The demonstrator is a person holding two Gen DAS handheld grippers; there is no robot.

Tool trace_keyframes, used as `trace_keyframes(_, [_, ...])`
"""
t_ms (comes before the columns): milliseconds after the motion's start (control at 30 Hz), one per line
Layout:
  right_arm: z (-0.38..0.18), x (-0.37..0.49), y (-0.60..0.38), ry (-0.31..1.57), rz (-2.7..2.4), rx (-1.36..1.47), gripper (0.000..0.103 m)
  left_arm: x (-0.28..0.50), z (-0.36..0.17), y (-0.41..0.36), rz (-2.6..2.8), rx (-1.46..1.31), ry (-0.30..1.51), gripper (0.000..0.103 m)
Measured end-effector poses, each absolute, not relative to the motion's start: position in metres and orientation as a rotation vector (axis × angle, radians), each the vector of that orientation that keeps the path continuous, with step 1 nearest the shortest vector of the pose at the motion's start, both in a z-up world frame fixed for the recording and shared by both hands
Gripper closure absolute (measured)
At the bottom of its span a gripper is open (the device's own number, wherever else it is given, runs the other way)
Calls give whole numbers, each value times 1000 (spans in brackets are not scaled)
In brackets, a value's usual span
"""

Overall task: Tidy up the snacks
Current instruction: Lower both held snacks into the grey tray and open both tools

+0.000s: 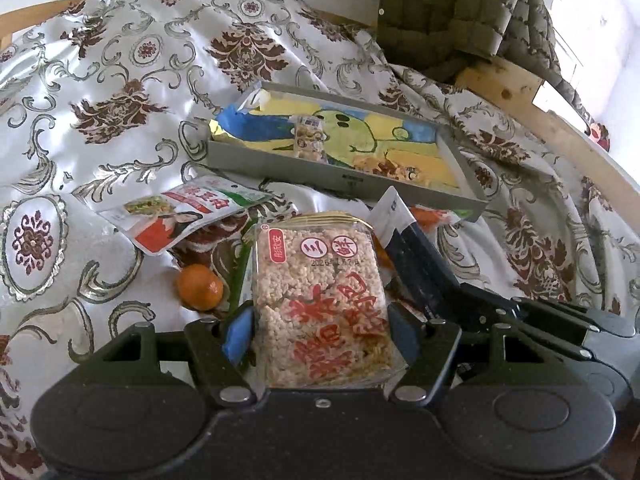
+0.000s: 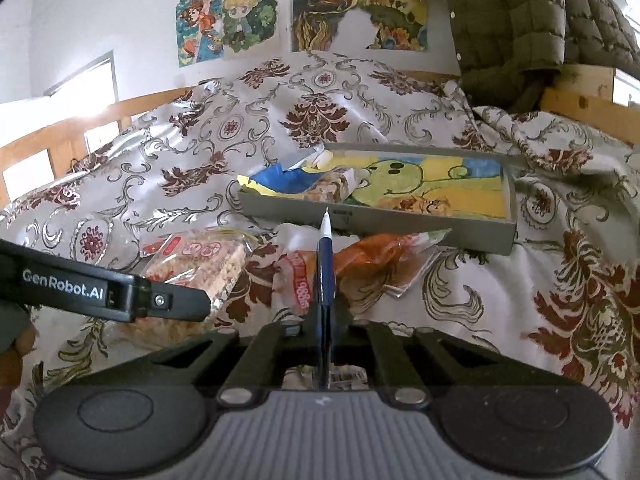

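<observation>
Bed cover [image 1: 120,80]: a glossy, satin-like white cloth with maroon floral medallions and grey-gold scrolls, rumpled into soft folds; broad open room is left on its left side.
Red-and-white pouch [image 1: 176,212]: a flat, shiny printed packet, laid on the cover left of the tray's near corner.
Orange fruit [image 1: 199,287]: small, round and smooth, seen just left of the held bar.
Left tongs [image 1: 320,332]: black jaws with blue pads, clamped on the rice cracker bar [image 1: 324,300] at its two long sides.
Rice cracker bar: a rectangular block of pale puffed grains in clear crinkled film with red characters; it is held above the cover, near the tray's front wall.
Tray [image 1: 348,178]: a shallow grey rectangular box with straight thin walls, lined with a yellow, green and blue cartoon print; one small wrapped bar [image 1: 307,136] lies inside, left of middle, and the rest of the floor is open.
Right tongs [image 2: 325,264]: jaws pressed together, with the thin white edge of a wrapper [image 2: 327,224] pinched between the dark blue pads.
Orange packet [image 2: 380,256]: crinkled plastic, lying just beyond those tongs against the tray's front wall.
Quilted jacket [image 1: 460,12]: olive, puffy, hung over the wooden bed frame [image 1: 520,92] at the far right.
</observation>
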State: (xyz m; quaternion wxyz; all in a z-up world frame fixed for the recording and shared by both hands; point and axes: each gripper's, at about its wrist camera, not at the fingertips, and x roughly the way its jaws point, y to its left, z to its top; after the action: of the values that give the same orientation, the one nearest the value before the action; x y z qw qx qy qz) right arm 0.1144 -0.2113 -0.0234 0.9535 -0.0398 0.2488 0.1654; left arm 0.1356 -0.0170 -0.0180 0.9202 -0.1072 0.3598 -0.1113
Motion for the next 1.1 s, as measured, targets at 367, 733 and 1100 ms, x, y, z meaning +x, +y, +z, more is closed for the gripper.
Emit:
trace_keyframes(367, [-5, 99, -211, 420, 308, -122, 100, 146, 8, -7, -264, -218, 685, 32])
trace_keyframes(733, [44, 136, -229, 356, 236, -113, 100, 216, 46, -10, -291, -237, 621, 32])
trace_keyframes(1100, [41, 259, -253, 378, 181, -88, 100, 324, 43, -35, -342, -173, 555, 32])
